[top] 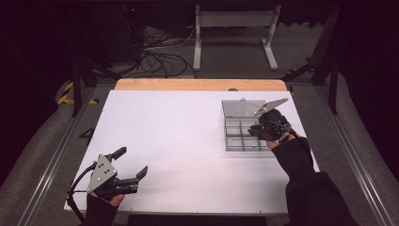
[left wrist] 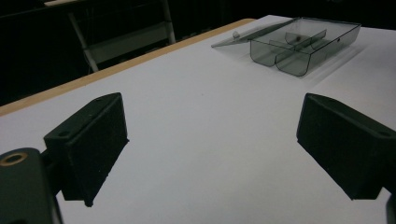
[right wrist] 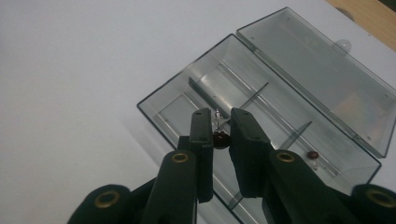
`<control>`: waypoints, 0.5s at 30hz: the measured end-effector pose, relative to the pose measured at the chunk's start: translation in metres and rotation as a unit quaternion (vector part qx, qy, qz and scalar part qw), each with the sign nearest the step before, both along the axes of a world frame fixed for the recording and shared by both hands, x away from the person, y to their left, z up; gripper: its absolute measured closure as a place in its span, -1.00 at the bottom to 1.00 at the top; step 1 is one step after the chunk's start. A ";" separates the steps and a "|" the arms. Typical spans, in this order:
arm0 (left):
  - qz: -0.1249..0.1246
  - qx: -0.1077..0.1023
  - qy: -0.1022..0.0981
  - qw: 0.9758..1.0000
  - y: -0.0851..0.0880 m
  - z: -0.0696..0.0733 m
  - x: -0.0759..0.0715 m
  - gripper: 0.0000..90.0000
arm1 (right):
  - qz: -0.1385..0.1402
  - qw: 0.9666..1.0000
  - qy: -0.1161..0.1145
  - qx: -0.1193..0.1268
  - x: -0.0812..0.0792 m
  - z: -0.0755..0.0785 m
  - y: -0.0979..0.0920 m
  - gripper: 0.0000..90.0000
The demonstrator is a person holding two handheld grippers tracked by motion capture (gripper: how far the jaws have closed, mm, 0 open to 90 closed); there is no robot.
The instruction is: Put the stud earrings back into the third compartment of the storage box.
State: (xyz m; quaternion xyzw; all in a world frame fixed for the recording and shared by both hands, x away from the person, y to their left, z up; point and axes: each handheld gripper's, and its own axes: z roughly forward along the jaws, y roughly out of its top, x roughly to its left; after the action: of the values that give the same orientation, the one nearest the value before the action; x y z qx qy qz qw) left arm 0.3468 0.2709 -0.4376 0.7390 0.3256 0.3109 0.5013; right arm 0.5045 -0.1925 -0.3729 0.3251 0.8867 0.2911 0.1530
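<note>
White tabletop (top: pixel 188 141): bare apart from the box, with wide open room at centre and left. Clear smoky plastic compartment box (right wrist: pixel 261 121), lid laid flat open, stands near the right far edge. Left gripper (top: pixel 129 165) rests near the front edge, jaws spread wide, holding nothing. Right gripper (right wrist: pixel 222 135) hovers over the box, jaws closed on a small dark red bead-like component with wire leads (right wrist: pixel 220 139). A second like component (right wrist: pixel 313 154) lies in a neighbouring compartment. Judgement: sorting partly done; this piece not yet placed.

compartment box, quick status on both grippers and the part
Left gripper open, idle near table edge. Right gripper shut on small dark LED above open compartment box. Second LED already in box. Nothing in the way.
</note>
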 end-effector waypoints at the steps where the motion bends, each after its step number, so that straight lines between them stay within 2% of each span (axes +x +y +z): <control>1: 0.000 0.000 0.000 1.000 0.000 0.000 0.000 -0.80 | -0.005 1.000 -0.001 0.001 0.002 0.000 -0.002 0.77; 15: 0.000 -0.001 0.001 1.000 0.000 0.000 0.000 -0.80 | -0.073 0.997 0.009 0.003 0.030 -0.013 -0.029 0.77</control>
State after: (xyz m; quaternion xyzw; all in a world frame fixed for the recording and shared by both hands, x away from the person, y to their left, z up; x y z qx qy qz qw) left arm 0.3470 0.2709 -0.4377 0.7388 0.3262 0.3100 0.5016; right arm 0.5341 -0.2215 -0.3856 0.3921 0.8611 0.2785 0.1647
